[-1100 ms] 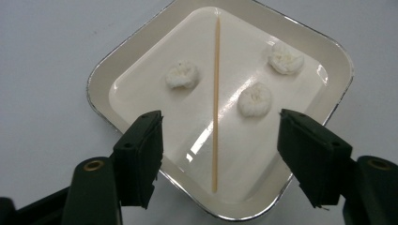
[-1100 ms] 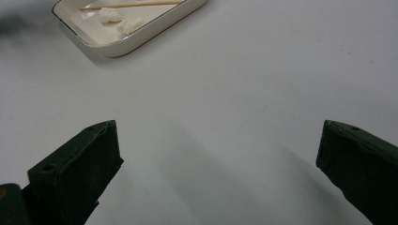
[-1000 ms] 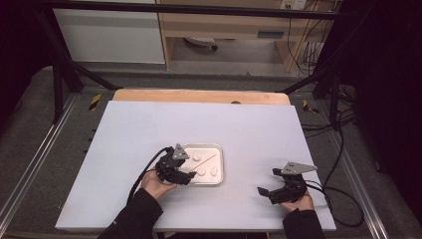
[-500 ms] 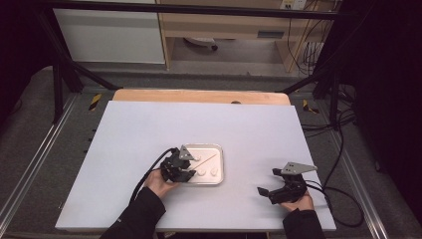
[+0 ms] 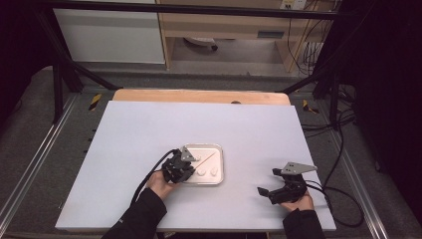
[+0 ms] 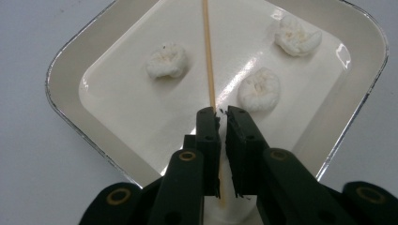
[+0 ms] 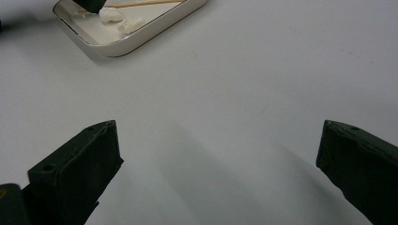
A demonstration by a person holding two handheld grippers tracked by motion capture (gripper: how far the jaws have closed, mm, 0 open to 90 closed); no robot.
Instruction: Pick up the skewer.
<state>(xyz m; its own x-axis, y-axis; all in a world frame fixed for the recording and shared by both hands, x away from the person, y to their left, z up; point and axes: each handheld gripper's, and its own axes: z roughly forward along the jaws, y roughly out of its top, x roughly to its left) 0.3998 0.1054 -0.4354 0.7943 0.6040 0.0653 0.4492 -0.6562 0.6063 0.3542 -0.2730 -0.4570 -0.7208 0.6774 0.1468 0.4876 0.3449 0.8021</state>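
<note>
Observed: the left claw (image 6: 221,117) has just been closing, and a thin wooden skewer (image 6: 208,56) now runs between its two jaws. The gap left between them is narrow, about the width of the stick, so the pads appear to be pressing on it. A second ago the same claw stood at the near left corner of the tray with its jaws well apart; its position has altered little since.

Location of the work item: the skewer lies inside the shallow silver-rimmed tray (image 6: 70,61), its far end pointing to the opposite rim. Three white marshmallow-like pieces rest on the tray floor, one to the left of the stick (image 6: 166,60) and two to the right (image 6: 259,89) (none touching the skewer).

In the high view the left claw (image 5: 185,168) sits over the tray's left edge (image 5: 219,148), on the pale worktop (image 5: 149,124).

The right claw (image 7: 220,168) hovers above bare worktop, well apart from the tray, jaws spread wide with nothing between them.

Assessment: the grasp on the skewer appears made; lifting it clear looks to be the next step, likely for spearing the white pieces.
</note>
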